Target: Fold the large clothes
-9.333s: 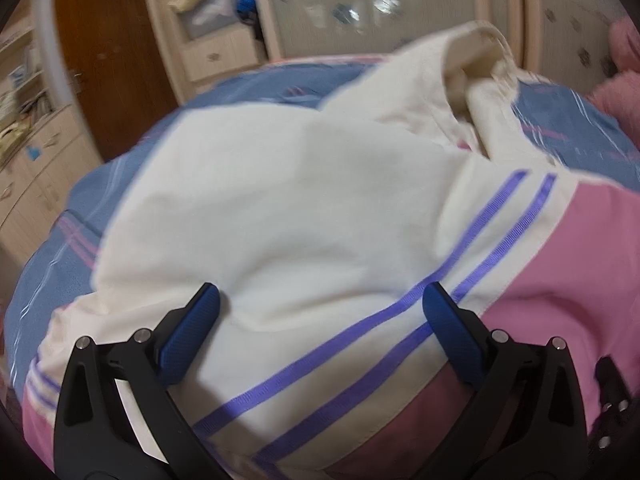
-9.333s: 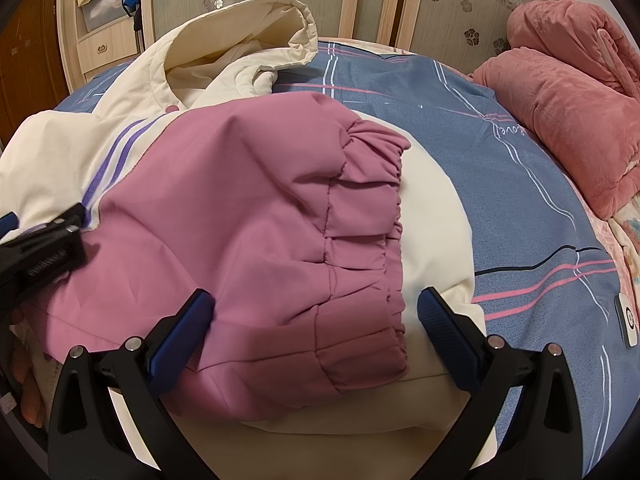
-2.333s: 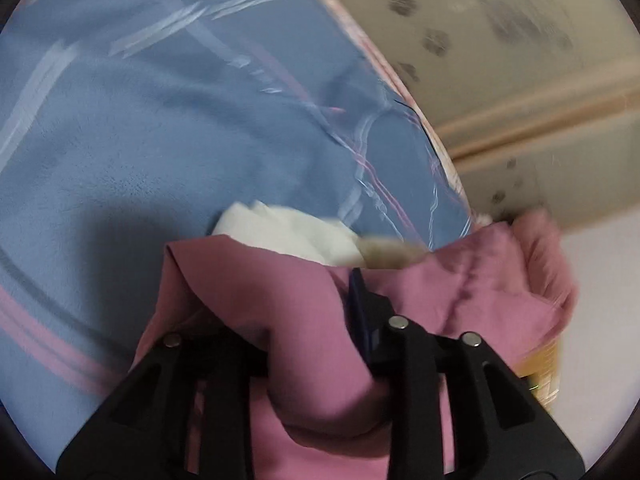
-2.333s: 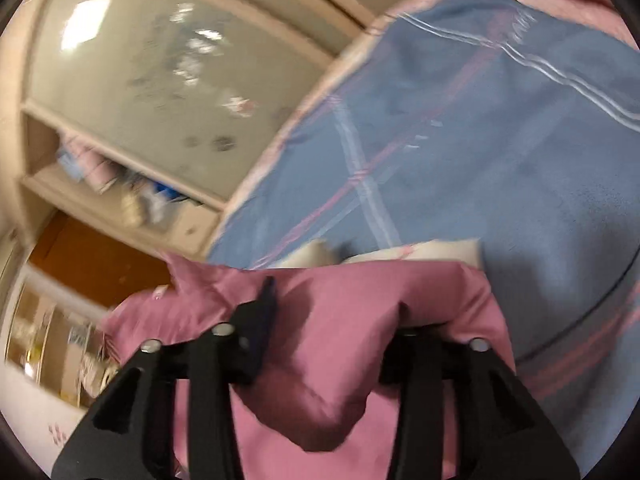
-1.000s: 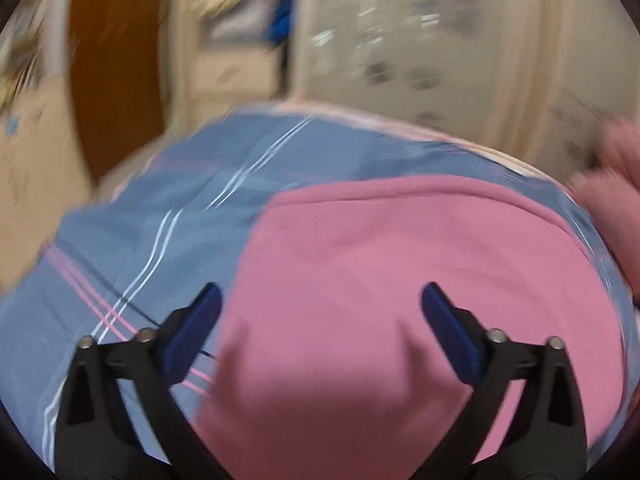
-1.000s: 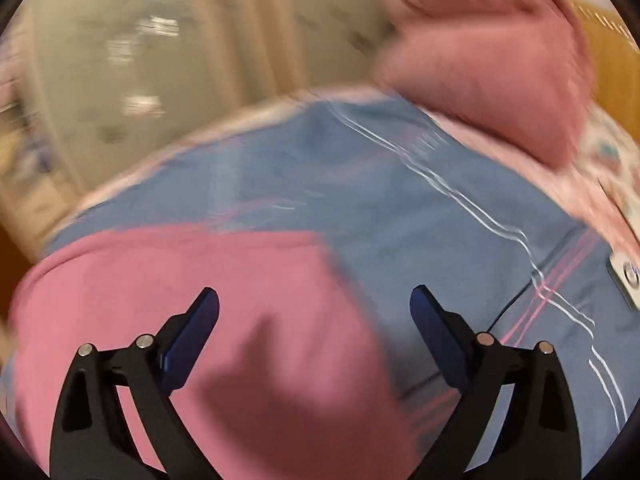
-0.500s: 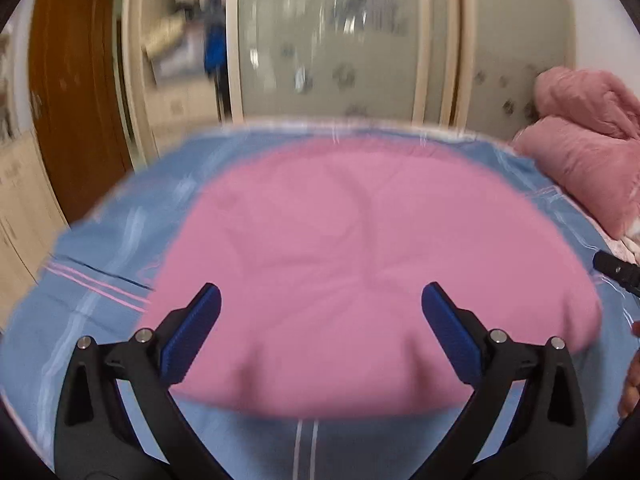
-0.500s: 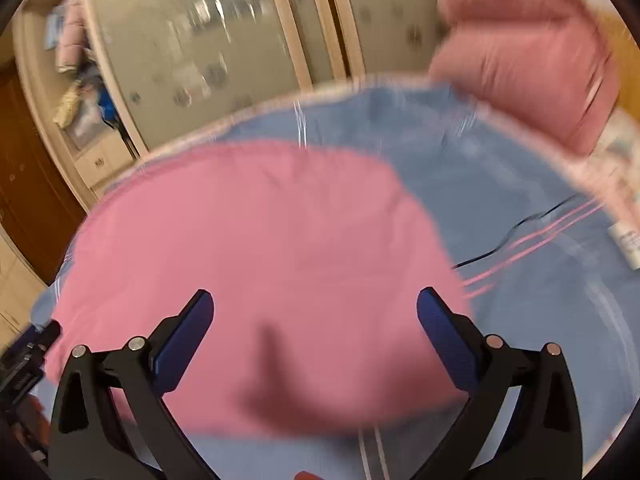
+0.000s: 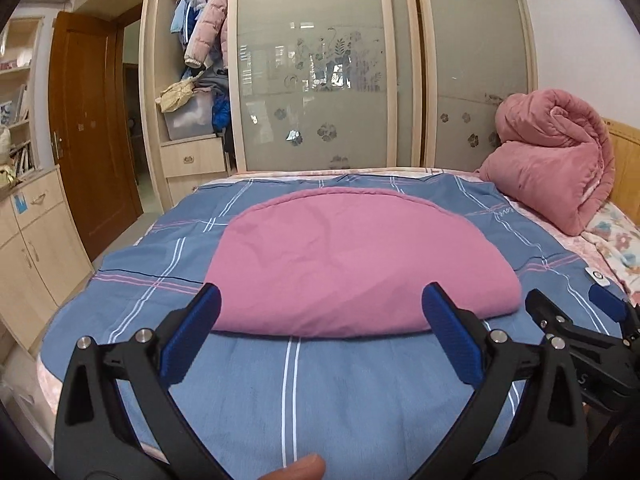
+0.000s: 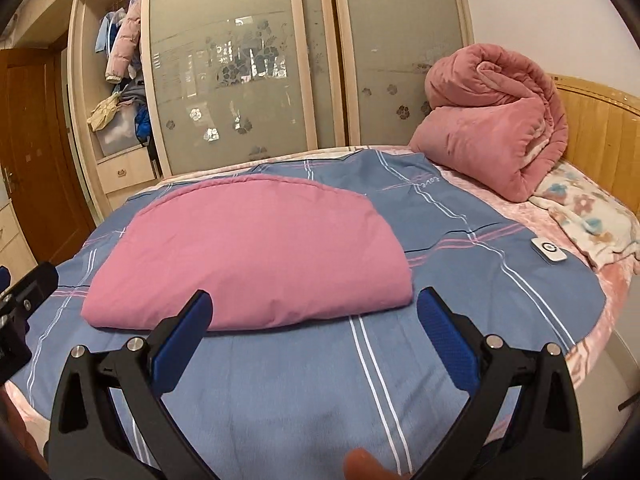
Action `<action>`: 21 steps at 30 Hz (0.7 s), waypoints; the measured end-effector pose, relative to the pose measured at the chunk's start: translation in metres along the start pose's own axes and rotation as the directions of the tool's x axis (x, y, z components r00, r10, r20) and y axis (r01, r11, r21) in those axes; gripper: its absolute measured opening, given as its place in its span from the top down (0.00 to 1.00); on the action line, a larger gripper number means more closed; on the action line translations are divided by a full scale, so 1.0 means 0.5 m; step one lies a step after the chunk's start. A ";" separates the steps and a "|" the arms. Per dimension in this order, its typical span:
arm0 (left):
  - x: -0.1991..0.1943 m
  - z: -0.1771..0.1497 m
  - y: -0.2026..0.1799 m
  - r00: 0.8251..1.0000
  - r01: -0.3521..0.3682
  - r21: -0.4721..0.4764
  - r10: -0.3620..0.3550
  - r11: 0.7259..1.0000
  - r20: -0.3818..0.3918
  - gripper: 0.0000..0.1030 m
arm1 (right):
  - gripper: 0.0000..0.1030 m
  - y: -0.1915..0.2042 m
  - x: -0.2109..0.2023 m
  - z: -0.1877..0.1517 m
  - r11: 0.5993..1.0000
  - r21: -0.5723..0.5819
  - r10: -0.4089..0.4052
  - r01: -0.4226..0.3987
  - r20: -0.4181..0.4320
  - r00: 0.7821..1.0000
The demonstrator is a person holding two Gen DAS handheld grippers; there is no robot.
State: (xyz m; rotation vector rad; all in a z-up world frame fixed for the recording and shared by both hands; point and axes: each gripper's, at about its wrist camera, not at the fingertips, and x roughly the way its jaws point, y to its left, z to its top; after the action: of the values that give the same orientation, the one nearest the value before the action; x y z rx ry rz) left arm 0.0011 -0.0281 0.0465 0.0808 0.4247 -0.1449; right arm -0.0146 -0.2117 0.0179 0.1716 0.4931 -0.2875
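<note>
Garment: a large pink fabric garment, folded into one smooth rounded bundle with only its pink side showing, lies flat near the middle of the bed. Its thick folded edge faces both cameras; nothing touches it.
Bed cover: a blue plaid bedspread with white, pink and dark lines lies under the bundle and stretches bare between it and the grippers.
Left gripper: the black hand-held left gripper with blue pads hovers over the near strip of bedspread, short of the bundle's front edge. Its jaws stand wide apart and hold nothing.
Right gripper: the black right gripper with blue pads hangs just beside the left one, also short of the bundle. Its jaws are spread wide and hold nothing. In the left wrist view it shows at the right edge.
Fingertips: a fingertip shows at the bottom edge of each view.
Remote: a small white square device lies on the bedspread, right of the bundle and well apart from it.
Quilt: a rolled thick pink quilt sits at the far right of the bed against a wooden headboard.
Wardrobe: a pale wardrobe with frosted floral sliding doors stands behind the bed; hanging coats show in its open left section.
Door: a brown wooden door stands at the far left.
</note>
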 end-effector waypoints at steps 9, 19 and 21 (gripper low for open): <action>-0.040 -0.003 -0.008 1.000 0.008 0.009 -0.008 1.000 0.021 0.02 | 0.01 0.011 -0.054 -0.005 1.000 -0.019 -0.003 0.003 0.020 1.000; -0.039 -0.006 0.003 1.000 0.014 -0.003 -0.014 1.000 0.019 0.02 | 0.01 0.029 -0.069 -0.004 0.998 -0.054 -0.005 0.007 0.038 0.999; -0.037 -0.007 0.002 1.000 0.016 -0.003 -0.016 1.000 0.016 0.02 | 0.01 0.032 -0.069 -0.004 0.998 -0.064 -0.007 0.009 0.040 0.999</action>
State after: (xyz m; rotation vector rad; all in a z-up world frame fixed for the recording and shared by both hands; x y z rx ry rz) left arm -0.0166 -0.0243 0.0512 0.0732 0.4098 -0.1601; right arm -0.0397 -0.1879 0.0345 0.1014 0.4625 -0.2821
